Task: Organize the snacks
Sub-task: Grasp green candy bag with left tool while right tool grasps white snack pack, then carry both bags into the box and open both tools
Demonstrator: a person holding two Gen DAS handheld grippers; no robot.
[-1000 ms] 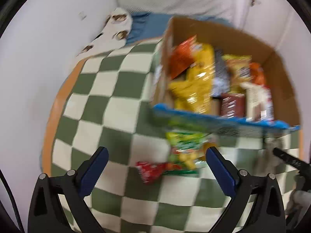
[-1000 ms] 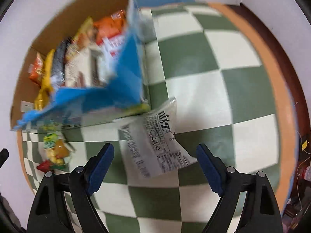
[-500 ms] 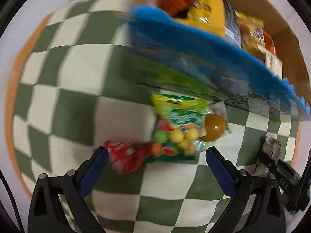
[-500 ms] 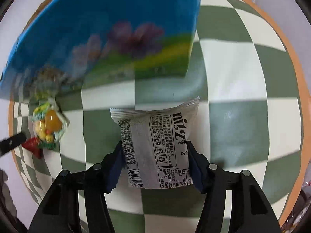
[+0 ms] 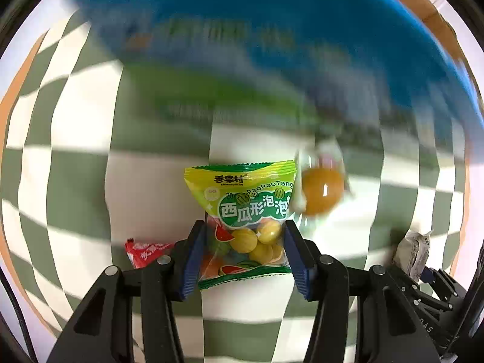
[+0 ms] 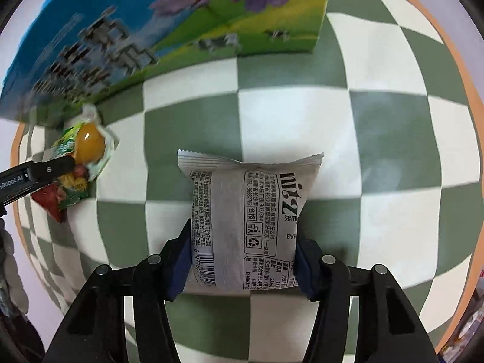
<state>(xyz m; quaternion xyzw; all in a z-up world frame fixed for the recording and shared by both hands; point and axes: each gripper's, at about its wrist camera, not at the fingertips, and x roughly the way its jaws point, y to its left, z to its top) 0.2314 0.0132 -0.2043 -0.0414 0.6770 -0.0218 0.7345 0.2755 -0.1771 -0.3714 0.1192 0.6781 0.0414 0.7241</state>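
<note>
My left gripper (image 5: 244,254) is shut on a green bag of round gum balls (image 5: 246,211) that lies on the green and white checkered cloth (image 5: 75,181). An orange jelly cup (image 5: 322,192) touches the bag's right side and a red packet (image 5: 145,251) lies to its left. My right gripper (image 6: 243,260) is shut on a grey snack packet (image 6: 248,224) resting on the cloth. The blue printed snack box (image 6: 169,27) stands just behind both; its contents are hidden.
The round table's orange rim (image 6: 462,69) curves along the right in the right wrist view. The left gripper's arm (image 6: 33,175) shows at that view's left, over the gum bag (image 6: 71,187). The grey packet also shows at the left wrist view's right edge (image 5: 413,254).
Both grippers have moved down and forward to the table and closed, the left on the gum bag, the right on the grey packet. The box now fills the upper views.
</note>
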